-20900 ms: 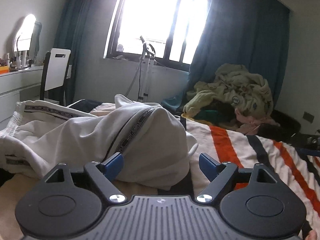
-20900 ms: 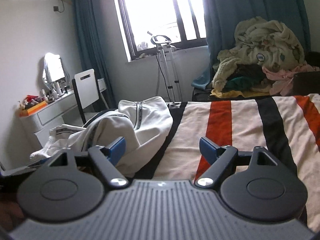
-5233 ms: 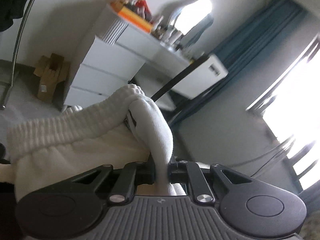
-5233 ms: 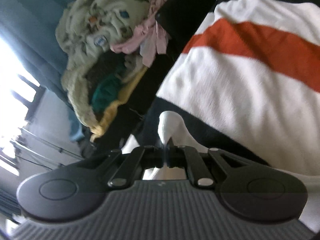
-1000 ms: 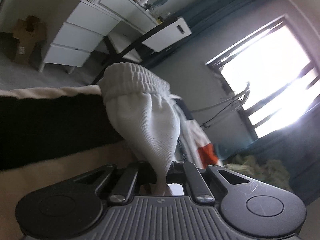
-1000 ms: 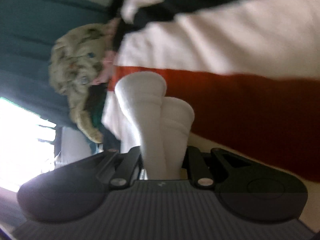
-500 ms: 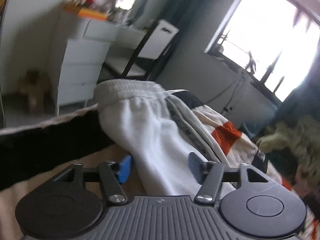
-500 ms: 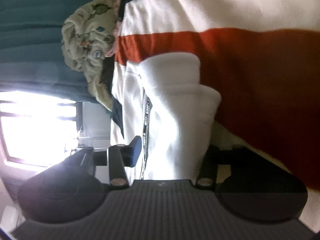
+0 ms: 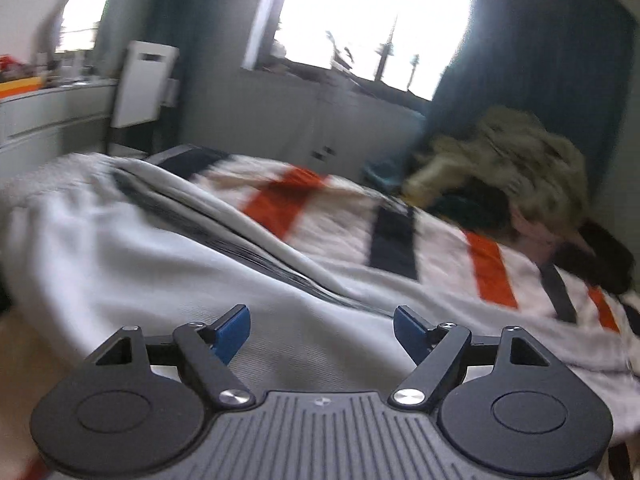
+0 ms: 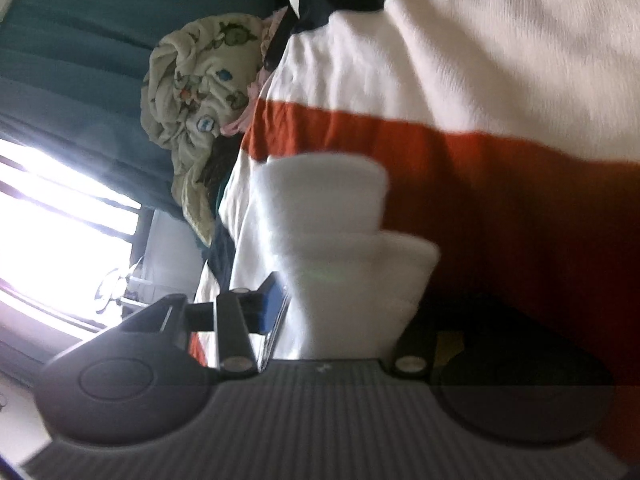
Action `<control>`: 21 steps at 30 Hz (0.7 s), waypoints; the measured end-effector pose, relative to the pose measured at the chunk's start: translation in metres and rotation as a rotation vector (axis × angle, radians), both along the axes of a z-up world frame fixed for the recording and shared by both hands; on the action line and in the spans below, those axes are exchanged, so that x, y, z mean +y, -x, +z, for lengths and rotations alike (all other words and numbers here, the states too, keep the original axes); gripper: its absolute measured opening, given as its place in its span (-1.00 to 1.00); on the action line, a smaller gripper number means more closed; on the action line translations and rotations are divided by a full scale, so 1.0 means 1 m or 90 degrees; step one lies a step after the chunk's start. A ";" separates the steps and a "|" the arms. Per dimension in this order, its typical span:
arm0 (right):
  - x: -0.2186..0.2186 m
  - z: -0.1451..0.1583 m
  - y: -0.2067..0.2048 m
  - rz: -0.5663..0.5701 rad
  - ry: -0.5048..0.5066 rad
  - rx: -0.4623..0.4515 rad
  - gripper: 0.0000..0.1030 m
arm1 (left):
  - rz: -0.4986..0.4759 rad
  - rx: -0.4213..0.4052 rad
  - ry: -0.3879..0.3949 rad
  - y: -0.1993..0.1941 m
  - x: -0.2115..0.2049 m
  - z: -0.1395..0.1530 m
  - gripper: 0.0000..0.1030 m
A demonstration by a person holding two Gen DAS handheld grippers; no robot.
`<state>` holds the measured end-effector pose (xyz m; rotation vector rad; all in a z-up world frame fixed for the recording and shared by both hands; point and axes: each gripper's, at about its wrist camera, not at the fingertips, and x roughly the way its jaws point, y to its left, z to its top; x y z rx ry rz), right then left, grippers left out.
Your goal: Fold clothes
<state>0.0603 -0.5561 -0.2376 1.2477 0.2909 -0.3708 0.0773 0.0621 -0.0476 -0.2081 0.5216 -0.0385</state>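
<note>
While its blue-padded jaws have just been opening and now stand wide with nothing pinched between them, the left gripper (image 9: 320,330) hovers low over the white trousers (image 9: 152,256), which lie spread on the striped bedspread (image 9: 420,236) with a dark side stripe running along the leg. The right gripper (image 10: 344,300), rolled onto its side, has its jaws parted about halfway; the two white trouser cuffs (image 10: 340,216) stand between them, and whether the pads touch the cloth I cannot tell, since the far finger is hidden in shadow. Beyond the cuffs runs an orange band of the bedspread. Farther off, a heap of clothes (image 9: 516,164) sits at the bed's far corner, before teal curtains (image 9: 532,64) and a bright window (image 9: 360,12).
</note>
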 end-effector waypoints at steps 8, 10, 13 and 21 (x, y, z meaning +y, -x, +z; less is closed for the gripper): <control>-0.003 0.001 0.005 -0.045 0.016 0.040 -0.40 | -0.096 0.032 -0.142 -0.017 -0.066 -0.055 0.61; -0.001 0.007 0.006 -0.041 0.035 0.044 -0.54 | -0.100 0.050 -0.175 -0.017 -0.074 -0.069 0.61; 0.005 0.018 0.008 -0.032 0.075 0.048 -0.65 | -0.106 0.054 -0.194 -0.017 -0.078 -0.074 0.65; 0.041 0.084 -0.002 -0.006 0.236 0.030 -0.68 | -0.110 0.056 -0.156 -0.021 -0.069 -0.065 0.66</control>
